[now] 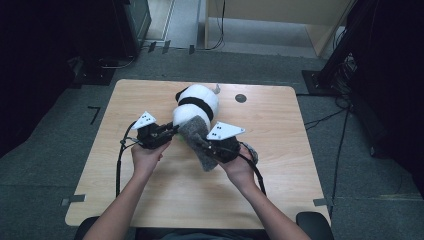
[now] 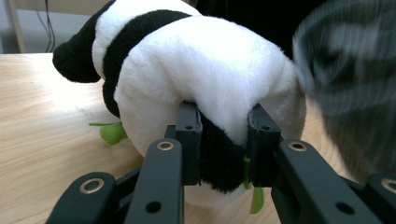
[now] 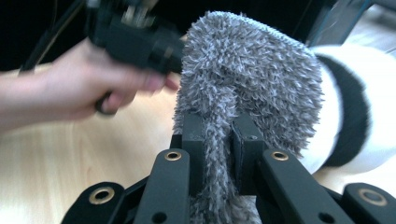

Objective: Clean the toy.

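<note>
The left gripper (image 2: 223, 154) is clamped on a black limb of the plush panda (image 2: 205, 79), the fur being pinched between its jaws, with a scrap of green trim seen just beside the pinch. The right gripper (image 3: 218, 154) is clamped on a fold of the fuzzy grey cloth (image 3: 252, 79), which is held upright and pressed close against the panda's near end. In the high view the left gripper (image 1: 167, 134) and the right gripper (image 1: 212, 145) are seen near each other at the middle of the table (image 1: 150, 200), with the panda (image 1: 197, 105) lying from there toward the far edge and the cloth (image 1: 195, 132) touching it. Both grasps are judged to be secured, and the cloth to have been brought to the toy; whether the cloth is meant as a wrap, a garment or a wipe cannot be told, and that step is judged not yet done. No container is seen on the table.
</note>
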